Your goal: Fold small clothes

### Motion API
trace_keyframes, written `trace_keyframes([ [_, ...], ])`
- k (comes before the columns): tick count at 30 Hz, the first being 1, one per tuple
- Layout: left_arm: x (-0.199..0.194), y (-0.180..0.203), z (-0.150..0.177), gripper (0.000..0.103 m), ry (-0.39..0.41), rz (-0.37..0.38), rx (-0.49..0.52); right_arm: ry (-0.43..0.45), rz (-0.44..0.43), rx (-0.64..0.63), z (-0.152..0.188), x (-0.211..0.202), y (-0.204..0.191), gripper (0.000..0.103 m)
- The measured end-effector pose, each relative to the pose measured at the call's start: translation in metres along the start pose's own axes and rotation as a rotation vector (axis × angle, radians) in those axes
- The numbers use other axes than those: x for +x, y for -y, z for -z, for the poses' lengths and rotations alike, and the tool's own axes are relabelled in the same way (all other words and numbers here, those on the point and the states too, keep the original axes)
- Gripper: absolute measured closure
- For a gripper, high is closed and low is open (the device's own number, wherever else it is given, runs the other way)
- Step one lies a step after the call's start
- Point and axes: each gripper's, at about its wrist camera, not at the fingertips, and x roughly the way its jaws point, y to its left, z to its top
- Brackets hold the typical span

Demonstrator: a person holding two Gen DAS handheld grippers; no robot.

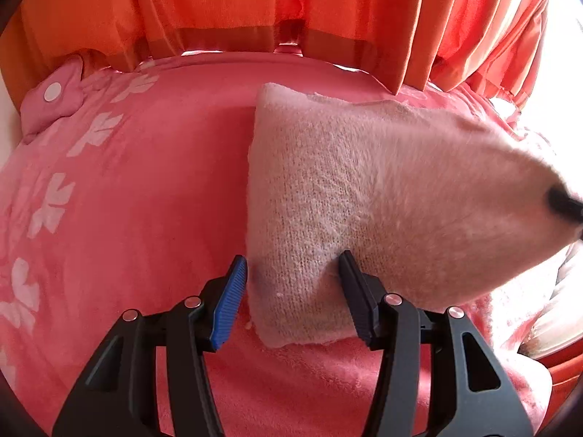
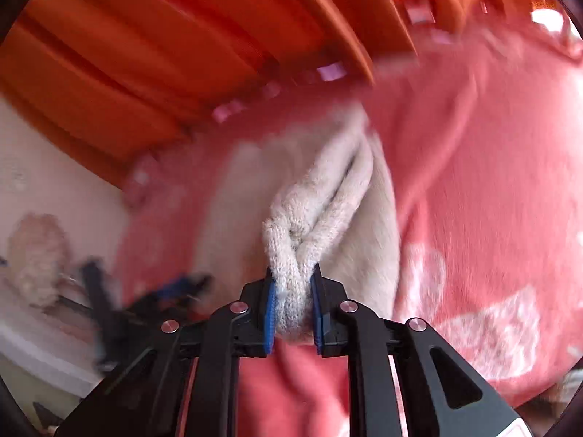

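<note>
A small cream knitted garment (image 1: 364,196) lies on the pink blanket (image 1: 153,189), one side lifted up to the right. My left gripper (image 1: 291,273) is open, its fingers either side of the garment's near corner, not closed on it. The tip of my right gripper (image 1: 563,205) shows at the far right, pinching the lifted corner. In the right wrist view my right gripper (image 2: 293,287) is shut on a bunched fold of the knitted garment (image 2: 320,211). The left gripper (image 2: 175,287) shows blurred at lower left.
Orange curtains (image 1: 291,7) hang behind the bed. A pink flower-shaped cushion (image 1: 54,98) lies at the far left. The blanket has white leaf patterns (image 1: 94,131). A fluffy cream object (image 2: 36,255) sits by the pale wall at left in the right wrist view.
</note>
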Motion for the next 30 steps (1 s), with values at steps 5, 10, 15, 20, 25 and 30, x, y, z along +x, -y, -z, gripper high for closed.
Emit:
trace_keyframes([
  [5,0.006,0.003,0.002,0.049,-0.019,0.011,0.004,-0.232,0.198,0.048,0.032,0.083,0.052,0.088],
  [10,0.006,0.004,0.002,0.049,-0.014,0.005,0.003,-0.211,0.153,0.065,0.021,0.064,0.052,0.076],
  [15,0.002,0.001,0.003,0.046,0.000,0.019,-0.013,-0.070,0.123,0.070,-0.004,0.036,0.037,0.047],
  [20,-0.018,-0.020,0.011,0.035,0.022,0.082,-0.104,-0.112,0.193,0.074,-0.036,0.082,0.040,0.032],
  [25,-0.034,-0.042,0.016,0.035,0.033,0.068,-0.100,-0.110,0.220,-0.061,-0.050,0.091,-0.005,0.089],
  [30,-0.049,-0.056,0.014,0.035,0.061,0.077,-0.119,0.127,-0.039,-0.175,-0.069,0.001,-0.078,0.095],
])
